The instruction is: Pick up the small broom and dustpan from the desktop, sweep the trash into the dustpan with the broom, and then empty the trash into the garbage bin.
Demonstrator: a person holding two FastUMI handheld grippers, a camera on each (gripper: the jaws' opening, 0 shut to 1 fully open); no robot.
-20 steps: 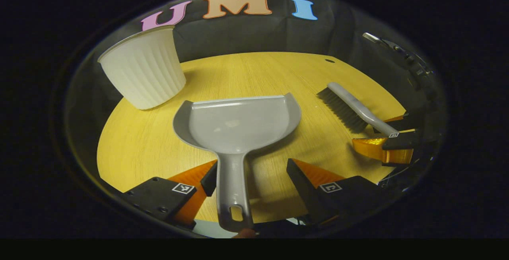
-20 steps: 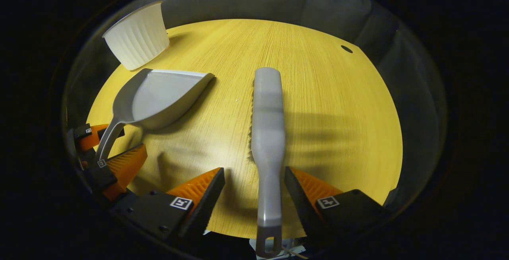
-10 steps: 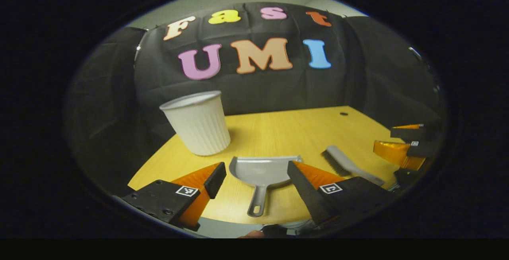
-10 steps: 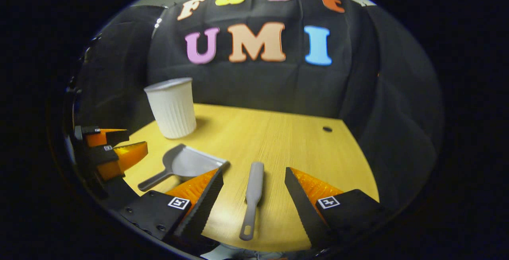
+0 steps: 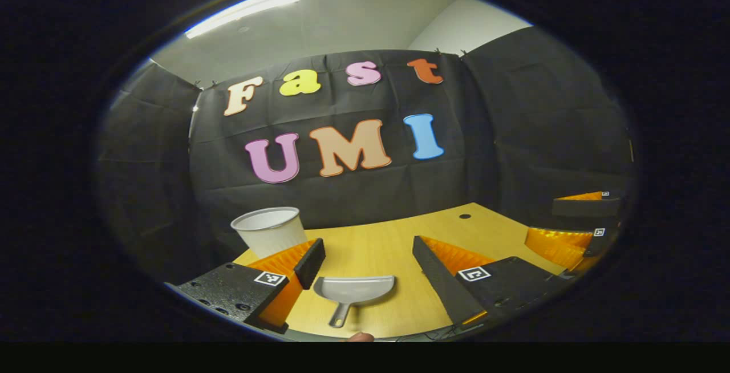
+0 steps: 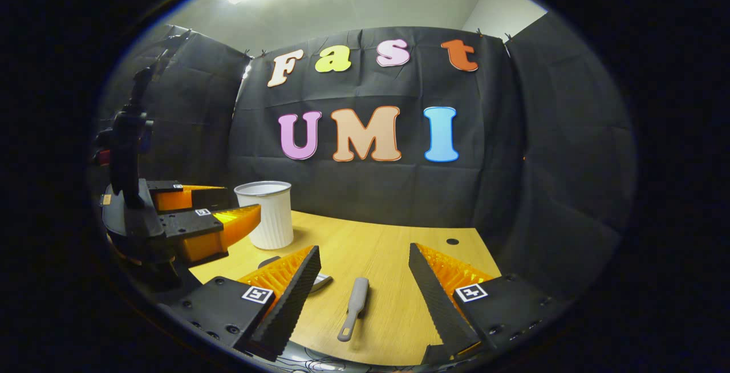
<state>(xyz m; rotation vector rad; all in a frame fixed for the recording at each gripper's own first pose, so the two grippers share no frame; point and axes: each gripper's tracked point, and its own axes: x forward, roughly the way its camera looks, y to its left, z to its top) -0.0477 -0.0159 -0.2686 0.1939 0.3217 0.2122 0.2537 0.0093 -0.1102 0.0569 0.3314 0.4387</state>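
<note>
The grey dustpan (image 5: 356, 290) lies flat on the yellow table (image 5: 388, 242), handle toward me, below and between the fingers of my left gripper (image 5: 368, 253). That gripper hangs open and empty above the table's near edge. The grey broom (image 6: 355, 299) lies on the table (image 6: 376, 247), handle toward me, under my right gripper (image 6: 363, 259), which is also open and empty. In the right gripper view the dustpan (image 6: 322, 280) is mostly hidden behind the left finger. The white ribbed garbage bin (image 5: 268, 230) stands upright at the table's far left.
The right gripper (image 5: 542, 220) shows at the far right of the left gripper view, and the left gripper (image 6: 242, 201) at the left of the right gripper view, in front of the bin (image 6: 267, 213). A small dark hole (image 6: 452, 242) marks the table's far right. Black cloth walls enclose the table.
Both grippers have lifted and drawn back from the table, tilting up toward the wall. The dustpan and broom stay lying on the table and look much smaller.
</note>
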